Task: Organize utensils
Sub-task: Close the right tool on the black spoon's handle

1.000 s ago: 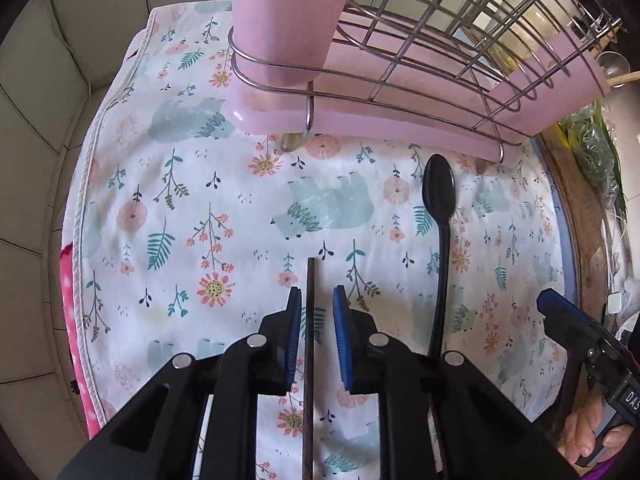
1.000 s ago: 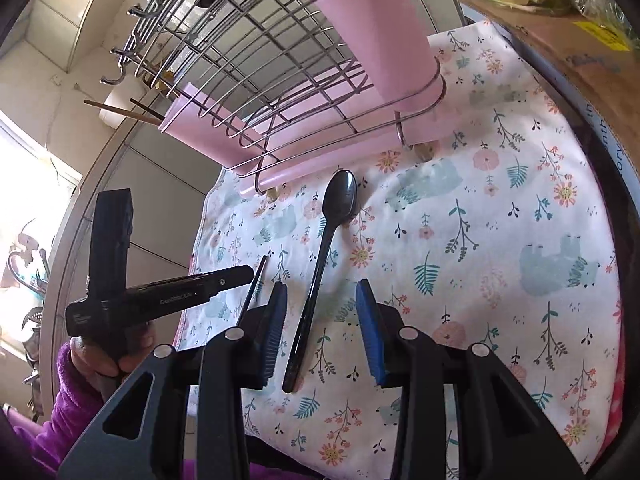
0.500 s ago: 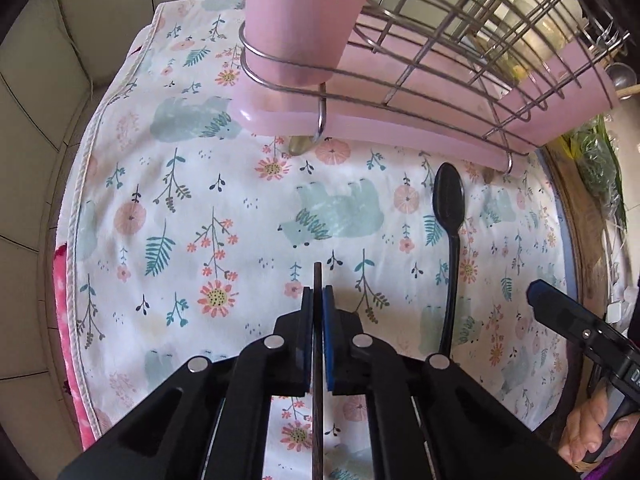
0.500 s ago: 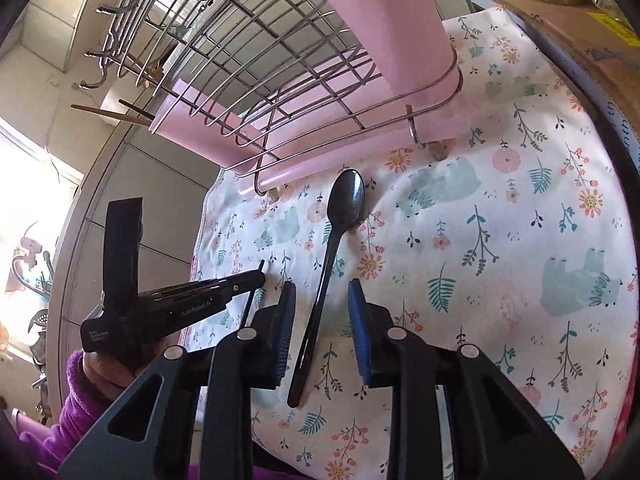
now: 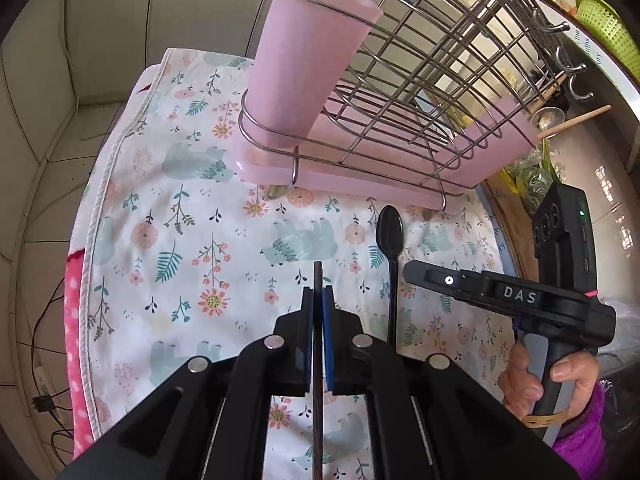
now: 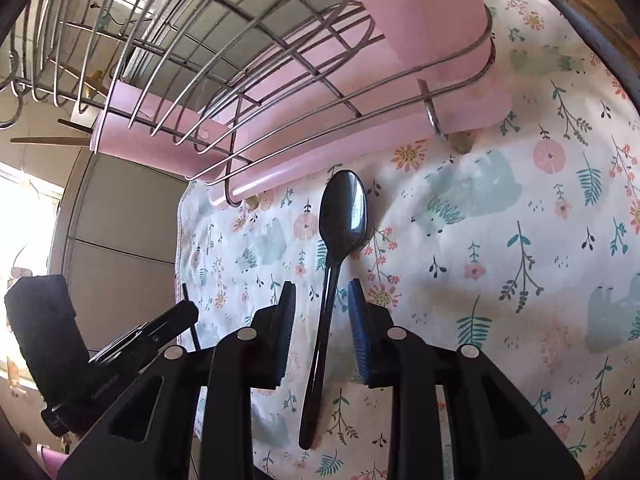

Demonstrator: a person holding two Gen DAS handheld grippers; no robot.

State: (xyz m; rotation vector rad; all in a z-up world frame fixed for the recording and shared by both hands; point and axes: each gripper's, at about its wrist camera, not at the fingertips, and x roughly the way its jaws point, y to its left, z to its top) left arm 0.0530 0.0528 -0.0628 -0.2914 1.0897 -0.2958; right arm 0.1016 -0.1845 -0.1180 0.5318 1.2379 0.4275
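My left gripper (image 5: 318,294) is shut on a thin dark chopstick (image 5: 317,364) and holds it above the floral cloth (image 5: 168,248). A black spoon (image 5: 391,240) lies on the cloth to its right. In the right wrist view my right gripper (image 6: 322,300) is open, its fingers on either side of the spoon's (image 6: 344,216) handle. A pink utensil cup (image 5: 308,64) with sticks in it sits in the wire dish rack (image 5: 420,92) behind.
The rack stands on a pink drip tray (image 5: 360,180) at the back of the cloth. A green basket (image 5: 608,32) and a wooden board edge are at the right. Tiled wall lies to the left.
My left gripper closed on the chopstick and lifted it, so the cup now shows in full. My right gripper moved forward and narrowed around the spoon handle.
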